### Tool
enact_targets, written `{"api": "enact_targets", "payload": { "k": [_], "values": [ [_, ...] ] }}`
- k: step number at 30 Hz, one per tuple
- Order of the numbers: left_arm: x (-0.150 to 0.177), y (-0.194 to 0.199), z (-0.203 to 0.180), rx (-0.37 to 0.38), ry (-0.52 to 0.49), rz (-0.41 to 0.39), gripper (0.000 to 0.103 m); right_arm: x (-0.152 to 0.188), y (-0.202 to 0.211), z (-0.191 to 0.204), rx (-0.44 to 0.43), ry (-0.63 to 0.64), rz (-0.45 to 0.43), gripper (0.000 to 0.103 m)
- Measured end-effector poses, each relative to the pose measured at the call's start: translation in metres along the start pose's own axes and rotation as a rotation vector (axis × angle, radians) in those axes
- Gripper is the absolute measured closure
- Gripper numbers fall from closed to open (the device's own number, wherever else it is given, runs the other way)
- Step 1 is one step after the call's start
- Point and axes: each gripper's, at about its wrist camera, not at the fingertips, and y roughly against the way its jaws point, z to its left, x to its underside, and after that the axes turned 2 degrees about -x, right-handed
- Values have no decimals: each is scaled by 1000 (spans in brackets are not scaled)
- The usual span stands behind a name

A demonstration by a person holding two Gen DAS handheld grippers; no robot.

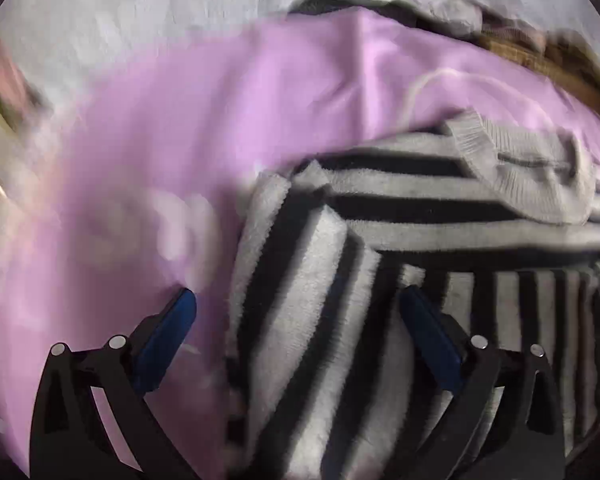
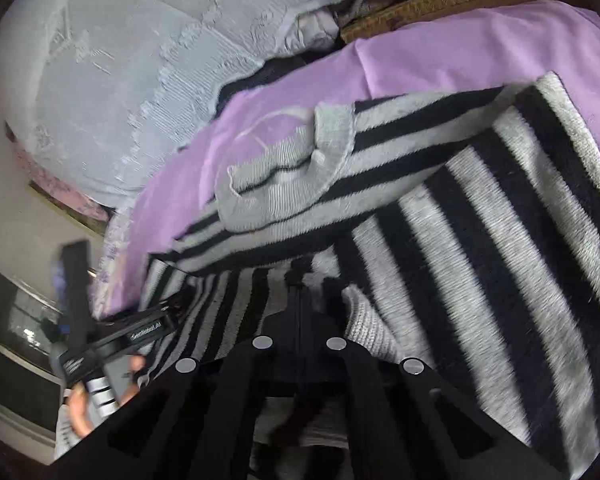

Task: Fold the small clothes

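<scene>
A black-and-grey striped sweater (image 1: 380, 240) lies on a lilac cloth (image 1: 160, 140), with a sleeve folded across its body and its grey ribbed collar (image 1: 512, 160) on top. My left gripper (image 1: 298, 304) is open, its blue pads (image 1: 176, 328) standing either side of a folded striped part, just above it. In the right wrist view the sweater (image 2: 480, 220) fills the right half. My right gripper (image 2: 300, 300) is shut on the sweater's striped fabric near a ribbed hem (image 2: 368, 328). The left gripper's body (image 2: 116, 340) shows at lower left.
A pale grey textured bedspread (image 2: 120, 72) lies beyond the lilac cloth (image 2: 440, 48). A brown wicker edge (image 2: 440, 4) runs at the top right. A dark glass-topped unit (image 2: 16, 320) stands at the far left, beside the bed.
</scene>
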Motion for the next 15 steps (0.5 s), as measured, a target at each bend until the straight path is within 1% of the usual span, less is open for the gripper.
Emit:
{"api": "enact_targets", "payload": {
  "k": [1, 2, 3, 4, 5, 8, 9, 10, 11, 12, 13, 14, 15],
  "values": [
    [-2, 3, 13, 71, 53, 6, 4, 0, 5, -2, 2, -16, -9, 103],
    [-3, 10, 19, 86, 73, -4, 5, 0, 13, -2, 8, -22, -24, 102],
    [-2, 15, 21, 69, 72, -18, 5, 1, 21, 1, 19, -15, -41, 97],
    [-1, 22, 21, 34, 65, -40, 5, 1, 32, 6, 33, 8, -65, 97],
    [2, 33, 23, -8, 56, -72, 6, 3, 43, 12, 27, 42, -85, 97],
    [11, 57, 36, -10, 44, -119, 6, 14, 71, 26, 7, 127, -137, 95],
    [16, 61, 40, -18, 39, -118, 6, 17, 78, 28, 1, 136, -149, 86],
    [21, 63, 45, -16, 31, -114, 6, 18, 83, 27, -10, 133, -151, 66],
    [27, 64, 48, -8, 15, -102, 6, 21, 86, 25, -34, 124, -144, 58],
    [33, 62, 49, -7, 2, -87, 6, 24, 82, 24, -52, 118, -122, 55],
    [36, 55, 50, -17, -14, -63, 6, 27, 75, 23, -54, 115, -101, 55],
    [43, 47, 47, -43, -35, -39, 4, 31, 64, 19, -42, 112, -59, 55],
    [50, 44, 46, -58, -49, -39, 4, 37, 57, 15, -29, 104, -23, 58]
  ]
}}
